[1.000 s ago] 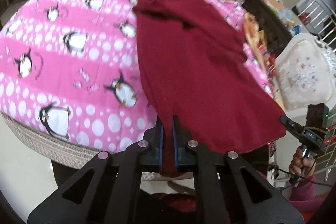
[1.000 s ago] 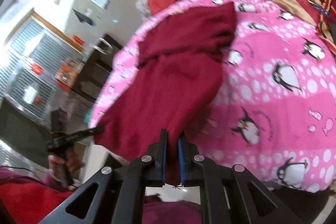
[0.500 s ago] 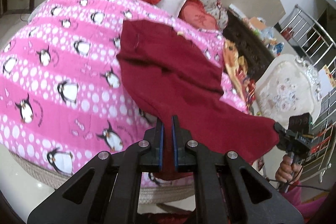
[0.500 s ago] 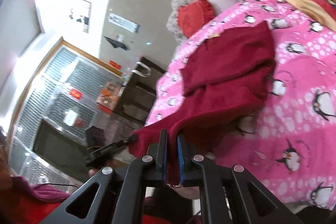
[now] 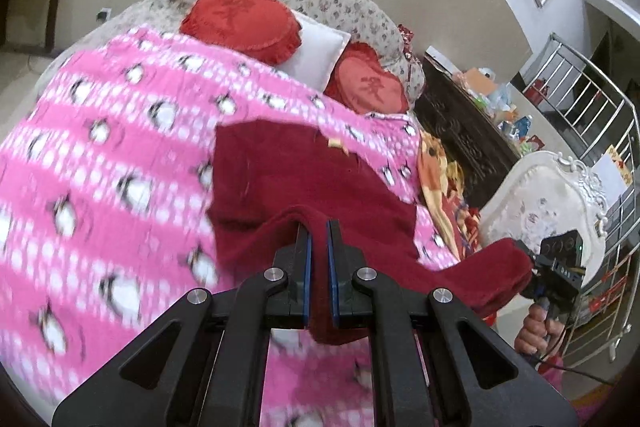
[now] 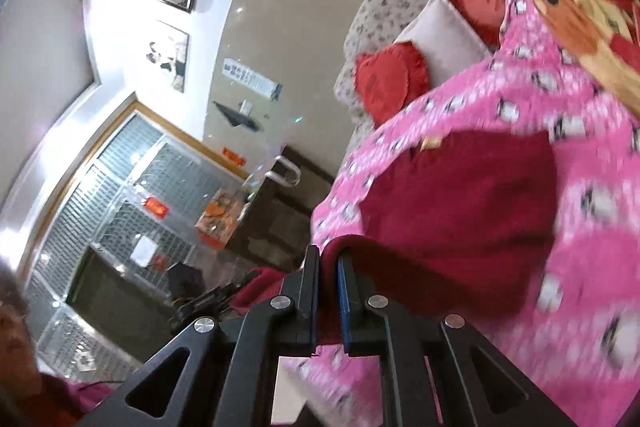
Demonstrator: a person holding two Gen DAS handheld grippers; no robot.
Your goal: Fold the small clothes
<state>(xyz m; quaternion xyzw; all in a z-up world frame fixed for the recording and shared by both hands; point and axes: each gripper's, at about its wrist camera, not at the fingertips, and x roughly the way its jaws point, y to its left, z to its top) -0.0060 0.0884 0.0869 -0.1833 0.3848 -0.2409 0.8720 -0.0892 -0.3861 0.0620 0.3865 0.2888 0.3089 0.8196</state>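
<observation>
On the bed, a pink penguin-print blanket (image 5: pixel 120 155) covers the mattress, and the dark red garment (image 5: pixel 288 183) lies across its right-hand part. I take the scene from left to right.

Left side: my left gripper (image 5: pixel 318 263) is clamped tight on the near hem of the garment, cloth bunched between the blue pads (image 5: pixel 305 267) and a short tail hanging below the jaws. The far portion of the garment rests flat on the blanket; the near portion is lifted clear and sags in a shallow curve between my two holds.

Right side: my right gripper (image 6: pixel 329 291) is likewise pinched shut on the opposite end of the same hem, cloth visible between its pads. In the left wrist view that gripper (image 5: pixel 532 263) shows at the right edge, the person's hand (image 5: pixel 536 331) under it.

Handling assessment: the fabric looks thick, soft and fleecy. I judge it light, wholly limp, not fragile, and not slippery against the pads. It drapes and will not hold a line unaided, so the hem needs tension between both holds. The proper holds are the two near corners, as taken. A small tan tag (image 5: pixel 338 143) near the far edge suggests the collar end.

Beyond lie two red heart cushions (image 5: pixel 240 15) and a white pillow (image 5: pixel 316 51).
</observation>
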